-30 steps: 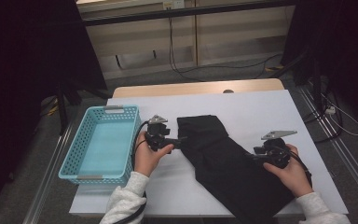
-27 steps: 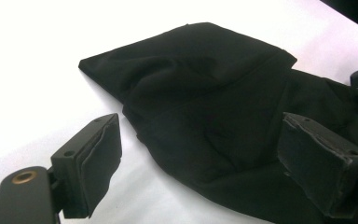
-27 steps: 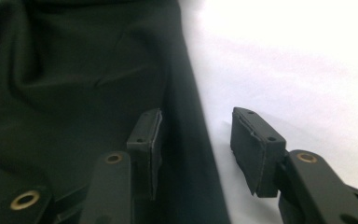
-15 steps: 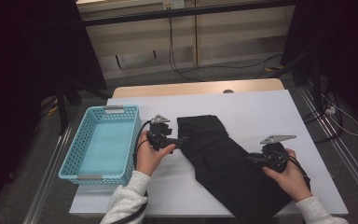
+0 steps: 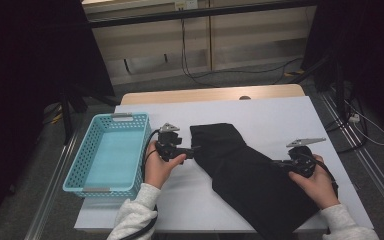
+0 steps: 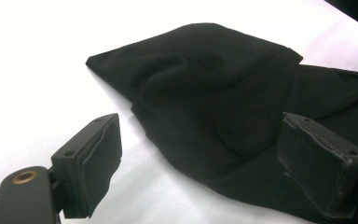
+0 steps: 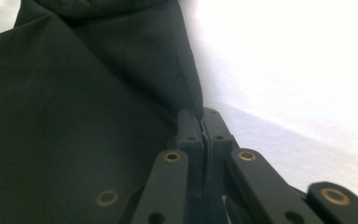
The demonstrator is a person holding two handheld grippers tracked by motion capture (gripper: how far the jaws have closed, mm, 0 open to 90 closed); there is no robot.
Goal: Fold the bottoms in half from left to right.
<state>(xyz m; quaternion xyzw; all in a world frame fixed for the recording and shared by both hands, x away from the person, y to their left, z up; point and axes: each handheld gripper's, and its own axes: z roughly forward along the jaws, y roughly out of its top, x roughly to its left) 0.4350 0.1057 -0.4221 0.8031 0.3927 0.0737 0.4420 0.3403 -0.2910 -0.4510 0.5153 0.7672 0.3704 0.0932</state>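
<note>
My right tongs (image 7: 202, 122) have just been closing and now pinch the near edge of the black garment (image 5: 250, 175) spread on the desk (image 5: 280, 115); my left tongs (image 6: 223, 154) stand spread at its far corner, so I judge that grip comes next.

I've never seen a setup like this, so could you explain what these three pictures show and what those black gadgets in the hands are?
No robot here: a person holds a two-jawed claw in each hand. The top picture looks down from above the table. The other two come from small cameras riding on each claw, looking along its jaws. On the table lie a black cloth and a blue basket. The left claw stands open, its jaws either side of the cloth's edge without pinching it. The right claw has just closed, and its jaws pinch the cloth's edge.
</note>
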